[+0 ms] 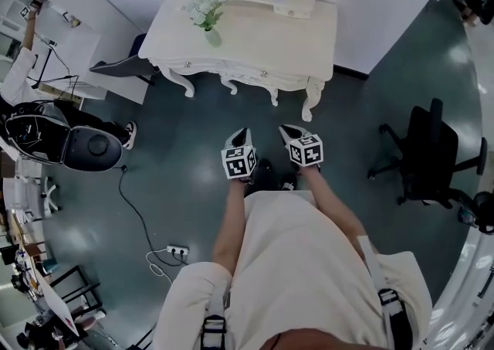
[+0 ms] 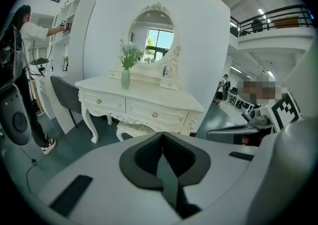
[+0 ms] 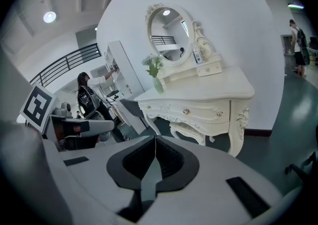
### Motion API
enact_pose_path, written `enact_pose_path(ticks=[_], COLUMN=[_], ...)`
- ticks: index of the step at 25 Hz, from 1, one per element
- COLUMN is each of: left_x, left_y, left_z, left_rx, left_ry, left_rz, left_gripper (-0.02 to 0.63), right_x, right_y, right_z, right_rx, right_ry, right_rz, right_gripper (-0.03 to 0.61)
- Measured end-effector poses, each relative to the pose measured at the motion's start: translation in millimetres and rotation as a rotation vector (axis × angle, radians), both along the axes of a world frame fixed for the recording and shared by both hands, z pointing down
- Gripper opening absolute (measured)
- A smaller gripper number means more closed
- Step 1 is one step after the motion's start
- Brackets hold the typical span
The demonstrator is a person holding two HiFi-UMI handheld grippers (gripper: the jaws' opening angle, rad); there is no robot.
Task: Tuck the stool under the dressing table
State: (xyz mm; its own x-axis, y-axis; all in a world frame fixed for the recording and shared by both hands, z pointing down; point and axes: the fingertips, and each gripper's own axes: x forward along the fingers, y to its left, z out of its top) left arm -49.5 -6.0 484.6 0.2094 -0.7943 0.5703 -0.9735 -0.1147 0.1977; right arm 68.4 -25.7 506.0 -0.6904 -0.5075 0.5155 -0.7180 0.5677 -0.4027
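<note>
The white carved dressing table (image 1: 255, 39) stands against the wall ahead. The white stool sits underneath it: its legs (image 1: 272, 96) show below the front rail, and its cushioned top shows in the left gripper view (image 2: 134, 128) and the right gripper view (image 3: 191, 130). My left gripper (image 1: 240, 138) and right gripper (image 1: 290, 134) hover side by side over the floor, a short way in front of the table and touching nothing. In each gripper view the jaws are closed together with nothing between them, left (image 2: 162, 134) and right (image 3: 155, 138).
A black office chair (image 1: 428, 155) stands to the right. To the left are a grey chair (image 1: 123, 66), a person at white shelves (image 1: 19, 70), dark rounded equipment (image 1: 69, 144), and a power strip with cable (image 1: 177, 249). A flower vase (image 1: 207, 20) sits on the tabletop.
</note>
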Motion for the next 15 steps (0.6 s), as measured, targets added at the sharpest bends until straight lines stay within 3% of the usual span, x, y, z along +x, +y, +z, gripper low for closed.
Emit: enact_pose_path(ticks=[15], left_x=[-9.8], left_y=[3.5], left_z=[-0.6], left_rx=[0.014], left_ry=[0.001], left_rz=[-0.021], left_gripper=[0.015], right_x=[-8.9], right_y=[0.1], right_z=[-8.8], right_rx=[0.056], right_ry=[0.032], right_rz=[-0.024], right_gripper=[0.044])
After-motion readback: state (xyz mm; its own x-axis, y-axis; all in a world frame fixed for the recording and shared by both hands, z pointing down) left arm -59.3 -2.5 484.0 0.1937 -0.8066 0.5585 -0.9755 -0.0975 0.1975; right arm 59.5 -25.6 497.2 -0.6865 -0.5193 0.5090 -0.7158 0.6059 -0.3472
